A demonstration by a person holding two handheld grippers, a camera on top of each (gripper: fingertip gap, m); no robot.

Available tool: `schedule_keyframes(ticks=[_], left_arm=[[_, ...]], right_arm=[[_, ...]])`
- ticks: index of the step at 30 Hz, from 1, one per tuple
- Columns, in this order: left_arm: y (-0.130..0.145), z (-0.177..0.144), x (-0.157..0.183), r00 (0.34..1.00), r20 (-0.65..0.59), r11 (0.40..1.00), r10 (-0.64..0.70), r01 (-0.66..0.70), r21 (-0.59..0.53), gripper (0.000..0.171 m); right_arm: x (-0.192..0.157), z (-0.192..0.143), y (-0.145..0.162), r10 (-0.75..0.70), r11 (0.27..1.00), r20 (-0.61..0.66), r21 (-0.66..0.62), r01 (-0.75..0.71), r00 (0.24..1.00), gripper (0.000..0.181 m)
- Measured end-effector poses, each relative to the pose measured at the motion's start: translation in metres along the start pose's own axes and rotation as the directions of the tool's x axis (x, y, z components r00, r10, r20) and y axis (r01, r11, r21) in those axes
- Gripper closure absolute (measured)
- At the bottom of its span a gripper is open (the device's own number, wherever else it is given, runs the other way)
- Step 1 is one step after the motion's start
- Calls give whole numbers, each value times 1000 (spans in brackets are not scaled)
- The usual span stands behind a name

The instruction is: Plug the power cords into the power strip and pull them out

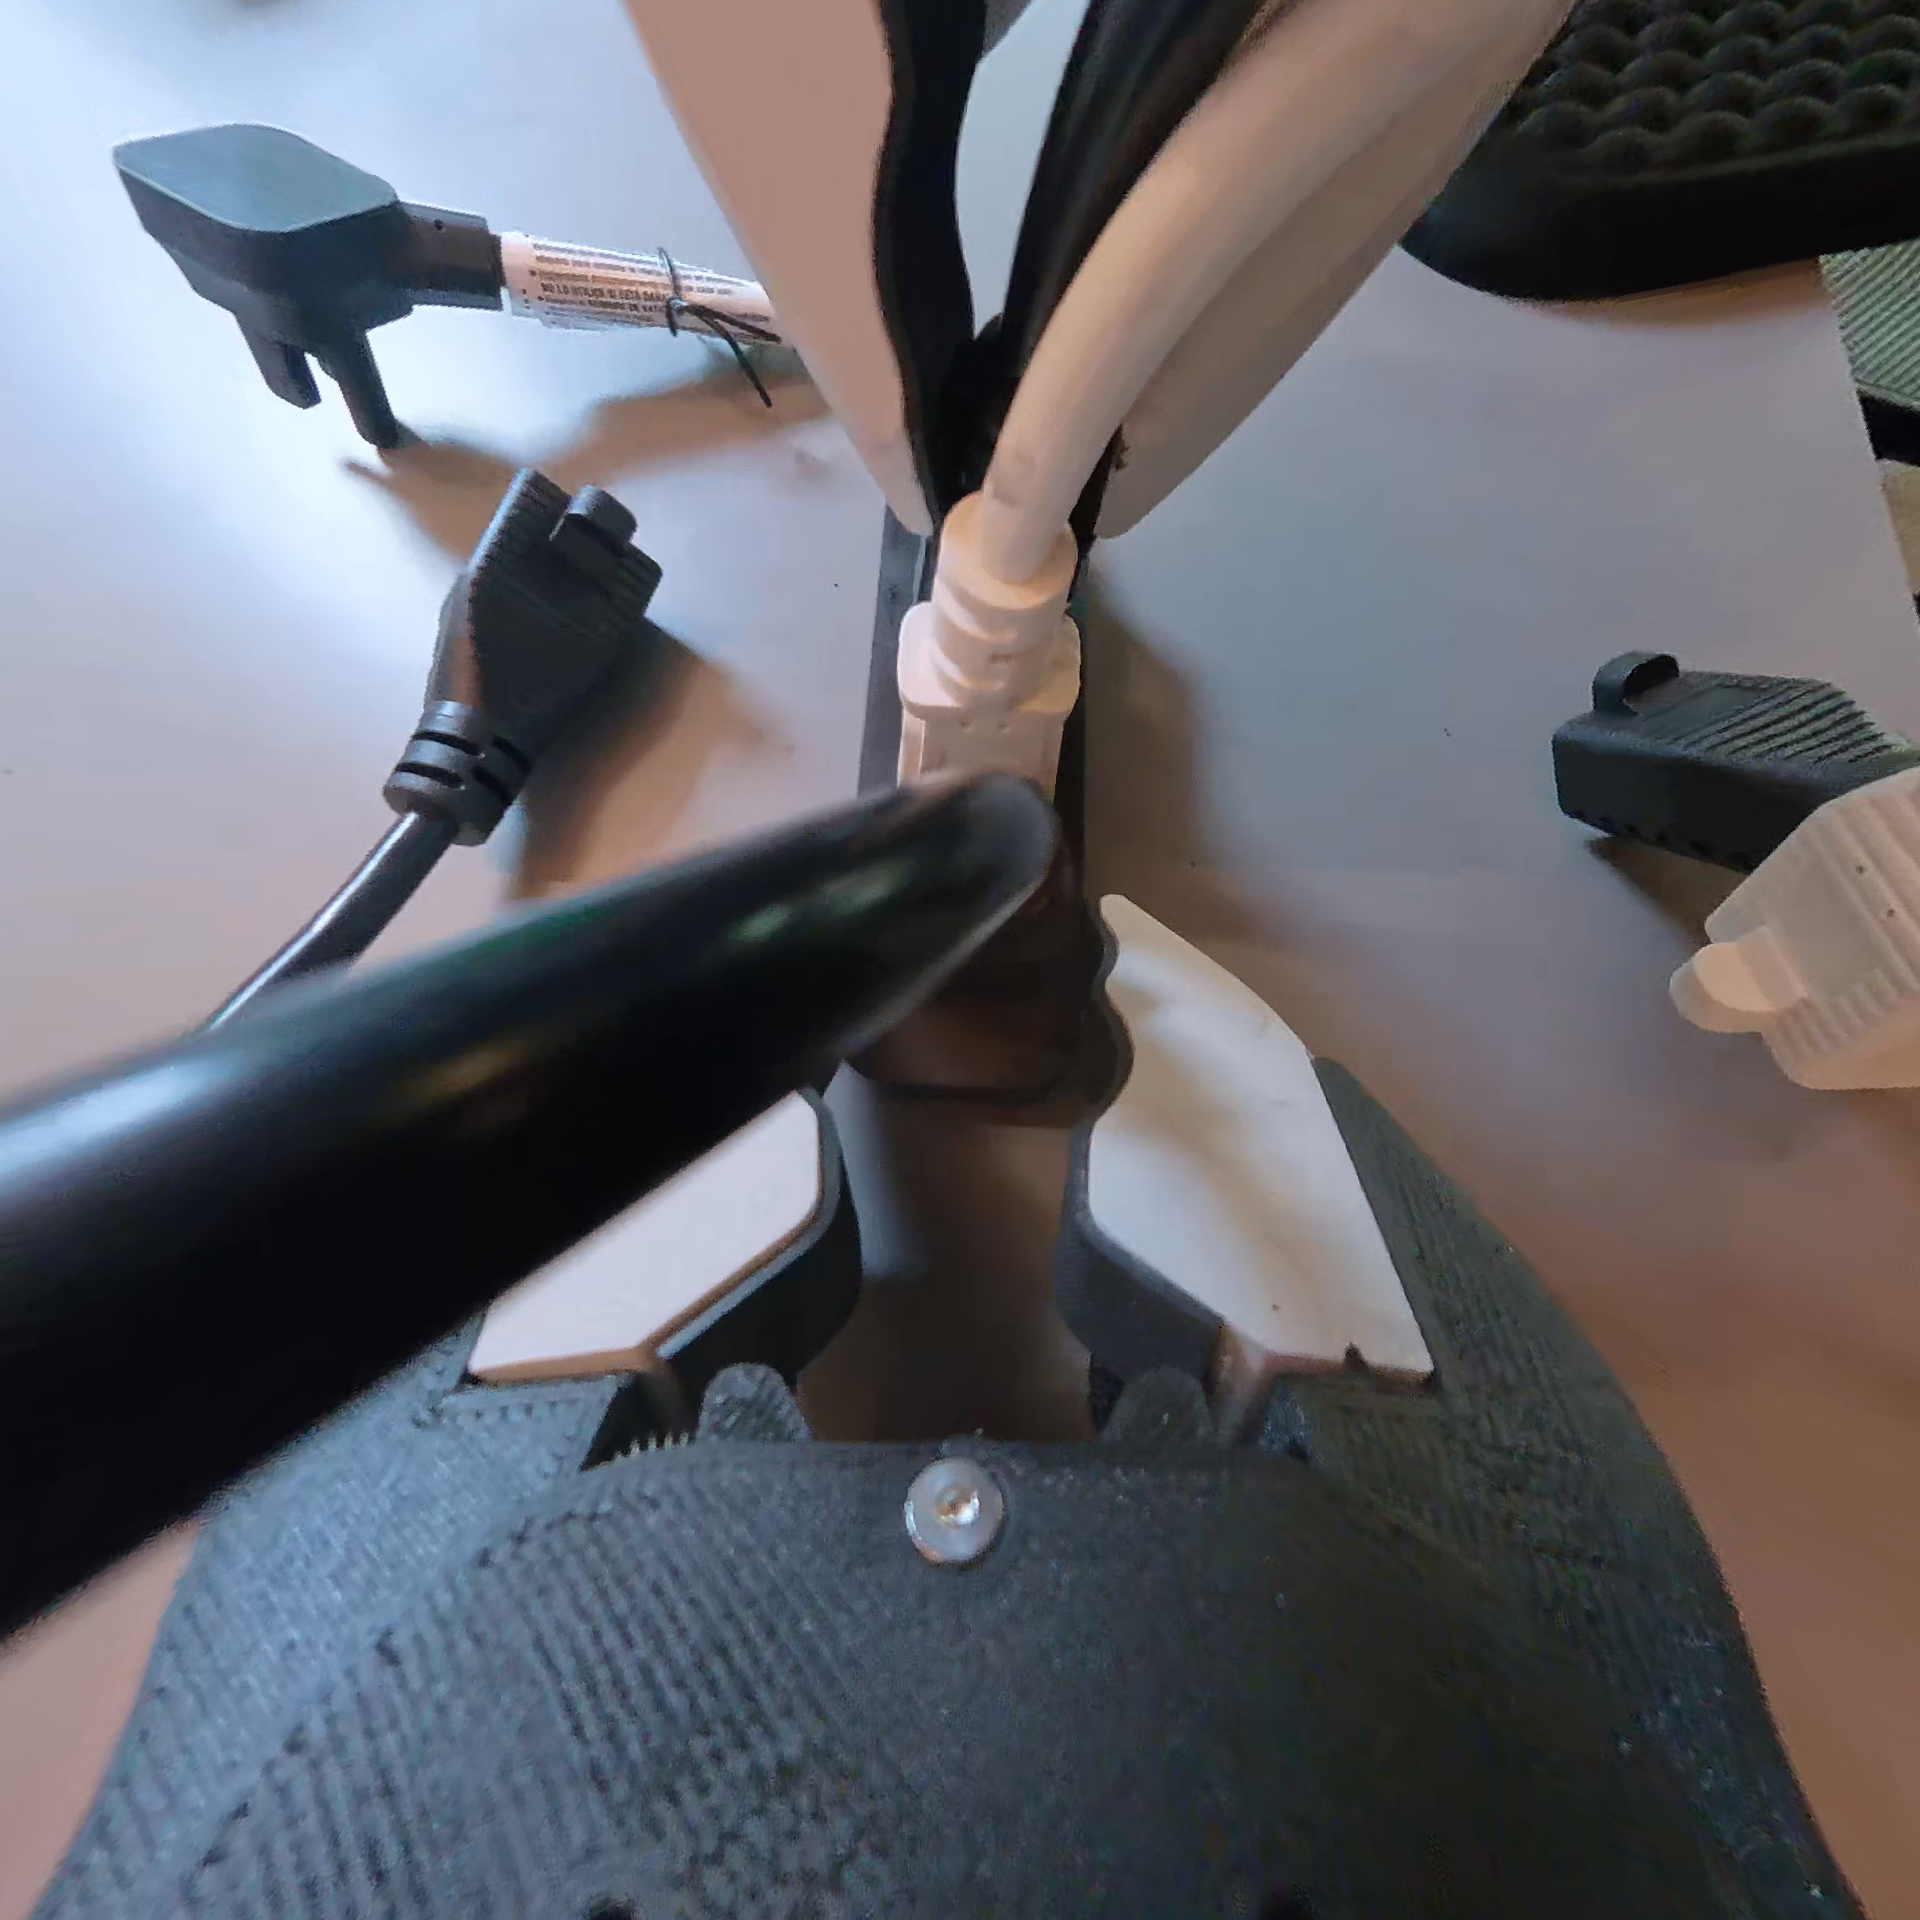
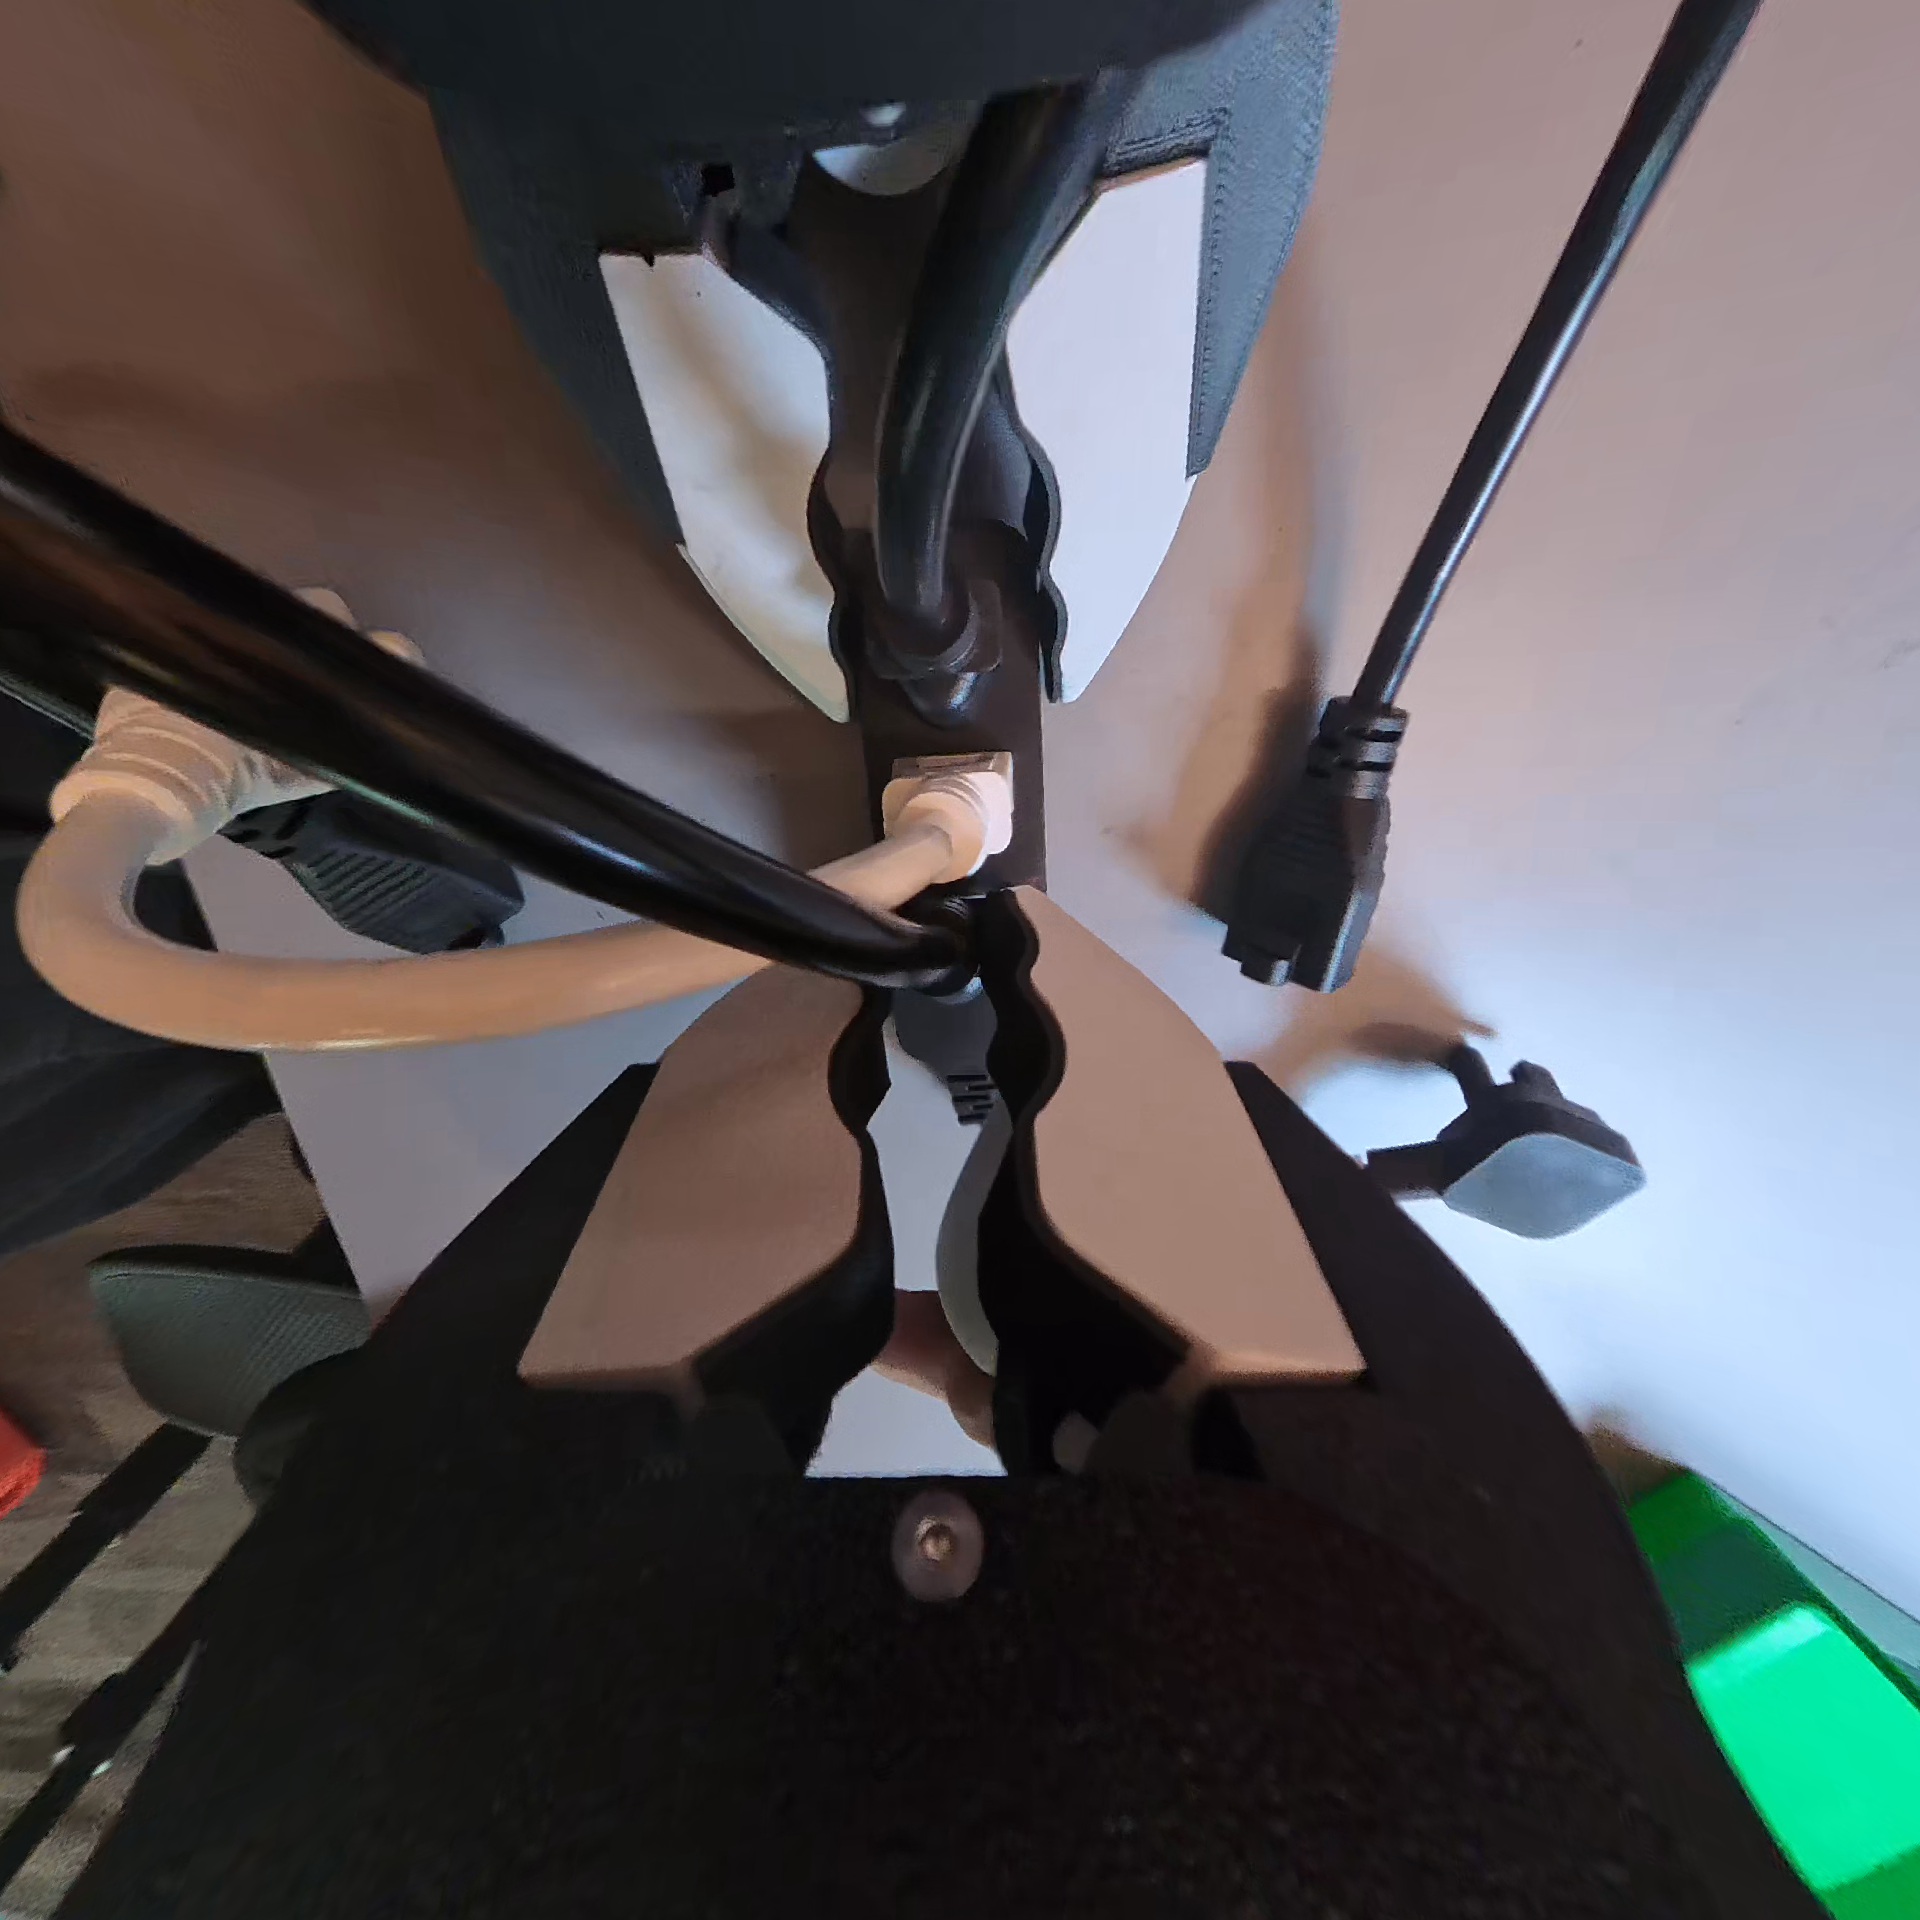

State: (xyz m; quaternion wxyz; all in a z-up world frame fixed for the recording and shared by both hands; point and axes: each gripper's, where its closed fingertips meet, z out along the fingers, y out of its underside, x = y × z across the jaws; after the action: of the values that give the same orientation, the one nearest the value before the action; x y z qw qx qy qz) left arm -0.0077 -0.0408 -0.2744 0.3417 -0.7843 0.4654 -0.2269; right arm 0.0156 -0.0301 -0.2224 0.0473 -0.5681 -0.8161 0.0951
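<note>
A narrow black power strip (image 1: 886,644) lies on the table between my two grippers, which face each other. A white plug (image 1: 987,675) sits in the strip, and it also shows in the right wrist view (image 2: 945,800). My left gripper (image 1: 987,935) is shut on a black plug (image 1: 997,997) over the strip, and that plug's thick black cord (image 1: 468,1122) runs back past the camera. My right gripper (image 2: 940,987) is shut on another black plug (image 2: 935,1029), whose cord (image 2: 416,727) leads off to the upper left. The white cord (image 2: 312,997) loops left.
A black three-pin plug with a tagged cord (image 1: 260,239) and a black connector (image 1: 540,613) lie to the left. A black connector (image 1: 1714,758) and a white one (image 1: 1818,956) lie to the right. Black foam (image 1: 1714,135) is at the far right, and a green object (image 2: 1766,1662) is at the table edge. Spacing between my two grippers at the tips: around 6 cm.
</note>
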Motion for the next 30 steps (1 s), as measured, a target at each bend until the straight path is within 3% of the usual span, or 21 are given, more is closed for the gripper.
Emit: schedule_keyframes(ticks=[15, 23, 26, 30], left_arm=[[0, 0, 0, 1000, 0, 1000, 11, -11, 6, 125], [0, 1, 0, 1000, 5, 1000, 8, -8, 7, 125], [0, 0, 0, 1000, 5, 1000, 3, -3, 6, 125], [0, 1, 0, 1000, 4, 1000, 1, -1, 6, 125]], right_arm=[[0, -1, 2, 45, 993, 19, 113, -47, 999, 158], [1, -3, 4, 31, 999, -15, 19, -30, 999, 158], [9, 0, 20, 19, 993, -74, -113, -27, 997, 138], [4, -3, 11, -29, 998, -90, -61, 23, 996, 152]])
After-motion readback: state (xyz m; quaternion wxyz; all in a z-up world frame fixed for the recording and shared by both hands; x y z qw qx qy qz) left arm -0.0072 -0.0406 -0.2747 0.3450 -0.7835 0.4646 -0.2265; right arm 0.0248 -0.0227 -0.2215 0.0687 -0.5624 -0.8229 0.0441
